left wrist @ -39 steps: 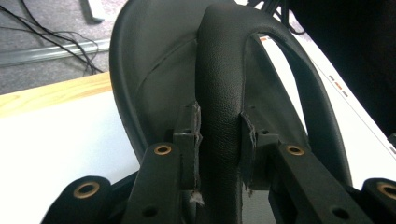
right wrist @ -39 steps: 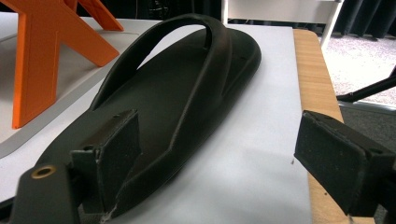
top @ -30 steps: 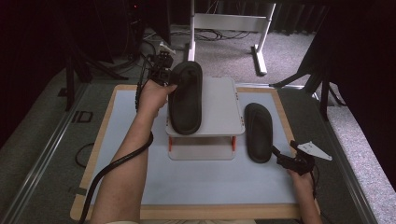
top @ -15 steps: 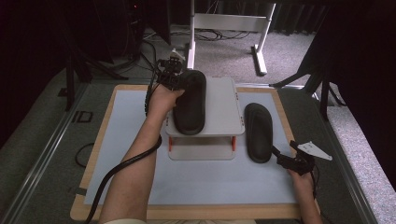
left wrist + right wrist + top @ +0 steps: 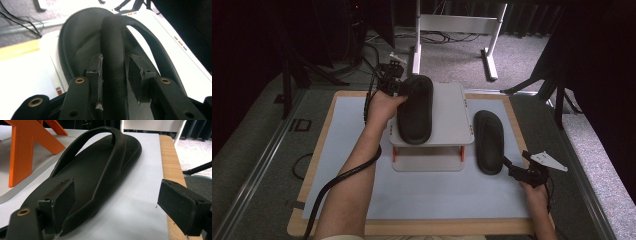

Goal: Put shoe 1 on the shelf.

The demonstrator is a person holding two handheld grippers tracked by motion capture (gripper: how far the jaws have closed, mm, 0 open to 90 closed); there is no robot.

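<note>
One black sandal (image 5: 414, 107) lies on top of a white raised shelf (image 5: 449, 107). My left gripper (image 5: 399, 87) is at its far toe end. In the left gripper view my left gripper (image 5: 113, 57) is shut on the sandal's strap (image 5: 113, 32), with the footbed (image 5: 75, 42) beneath. A second black sandal (image 5: 489, 142) lies flat on the mat to the right of the shelf. My right gripper (image 5: 511, 169) stands open just behind its heel. In the right gripper view my right gripper (image 5: 117, 192) has its left pad over the sandal (image 5: 95, 167) and its right pad above bare mat.
The shelf stands on orange legs (image 5: 22, 152) on a pale mat (image 5: 432, 195) framed by a wooden board (image 5: 312, 165). A white metal stand (image 5: 457, 25), cables and dark tripod legs (image 5: 557, 85) lie on the floor beyond the table.
My left hand has shifted right and slightly nearer at the sandal's toe end, and the sandal has settled on the shelf. The right gripper has stayed put.
</note>
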